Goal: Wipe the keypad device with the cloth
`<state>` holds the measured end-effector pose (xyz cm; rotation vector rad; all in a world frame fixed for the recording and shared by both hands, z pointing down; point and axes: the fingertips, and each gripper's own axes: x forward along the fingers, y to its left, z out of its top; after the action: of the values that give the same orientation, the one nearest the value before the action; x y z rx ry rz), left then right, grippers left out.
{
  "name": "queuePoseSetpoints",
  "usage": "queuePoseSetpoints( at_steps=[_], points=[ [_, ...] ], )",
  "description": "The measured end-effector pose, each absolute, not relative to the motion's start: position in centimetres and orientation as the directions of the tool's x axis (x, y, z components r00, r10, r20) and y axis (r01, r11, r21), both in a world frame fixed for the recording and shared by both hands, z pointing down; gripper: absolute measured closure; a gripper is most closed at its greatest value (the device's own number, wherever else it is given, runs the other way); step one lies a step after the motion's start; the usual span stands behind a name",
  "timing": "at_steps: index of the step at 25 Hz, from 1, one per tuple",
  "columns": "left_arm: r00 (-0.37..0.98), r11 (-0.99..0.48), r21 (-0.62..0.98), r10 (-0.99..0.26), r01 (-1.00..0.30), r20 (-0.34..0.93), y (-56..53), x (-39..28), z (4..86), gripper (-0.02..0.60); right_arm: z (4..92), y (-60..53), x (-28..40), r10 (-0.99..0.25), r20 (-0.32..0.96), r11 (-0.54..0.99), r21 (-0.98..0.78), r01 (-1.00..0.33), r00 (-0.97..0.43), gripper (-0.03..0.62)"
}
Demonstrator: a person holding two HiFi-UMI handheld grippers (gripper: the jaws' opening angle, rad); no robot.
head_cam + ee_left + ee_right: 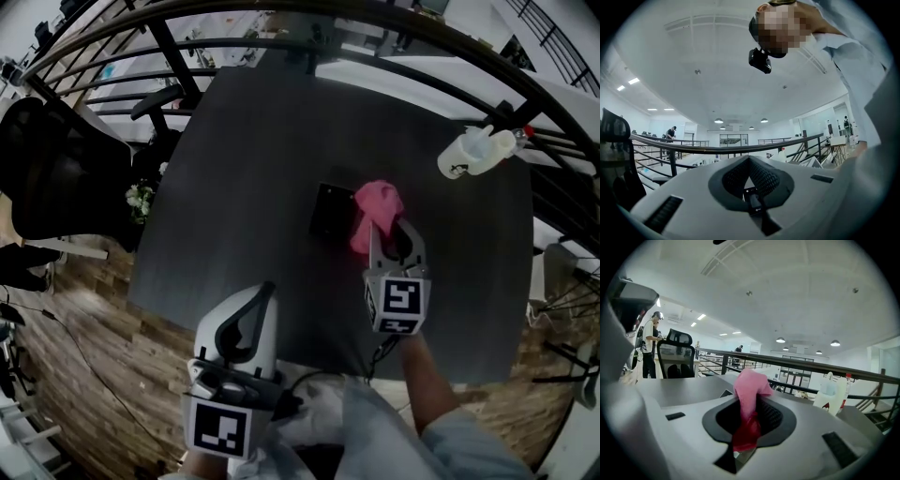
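The keypad device (330,210) is a small black slab lying flat near the middle of the dark table (253,141). A pink cloth (377,212) bunches at its right edge; whether it touches the device I cannot tell. My right gripper (387,228) is shut on this cloth, just right of the device. In the right gripper view the pink cloth (749,387) stands up out of the shut right gripper (749,414). My left gripper (265,292) hangs over the table's near edge, shut and empty. In its own view the left gripper (749,171) points at the ceiling.
A white plastic jug (473,153) lies at the table's far right, also the white jug (828,392) beyond the cloth. A black office chair (56,169) stands left of the table. A dark railing (375,28) curves behind it. Wooden floor (84,356) lies left.
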<state>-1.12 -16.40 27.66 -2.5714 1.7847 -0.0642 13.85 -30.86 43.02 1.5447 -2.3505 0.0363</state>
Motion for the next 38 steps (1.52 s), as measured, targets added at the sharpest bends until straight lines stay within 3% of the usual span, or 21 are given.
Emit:
queuePoseSetpoints(
  at_steps=[14,25,38],
  points=[
    [0.309,-0.311,-0.035,-0.950,-0.950,0.050,-16.8,-2.8,28.6,0.577,48.3,-30.0,5.9,-0.764,0.363,0.613,0.155,-0.775,-0.533,0.523],
    [0.297,-0.299,-0.032,-0.954,-0.954,0.051,-17.0,-3.4,28.6,0.577,52.7,-26.0,4.4,-0.654,0.493,0.699,0.103,-0.708,-0.574,0.523],
    [0.303,-0.303,-0.031,-0.953,-0.952,0.022,-17.3,-3.1,27.7,0.577,42.6,-28.4,5.4,-0.774,0.292,0.632,0.284,-0.721,-0.562,0.523]
  ],
)
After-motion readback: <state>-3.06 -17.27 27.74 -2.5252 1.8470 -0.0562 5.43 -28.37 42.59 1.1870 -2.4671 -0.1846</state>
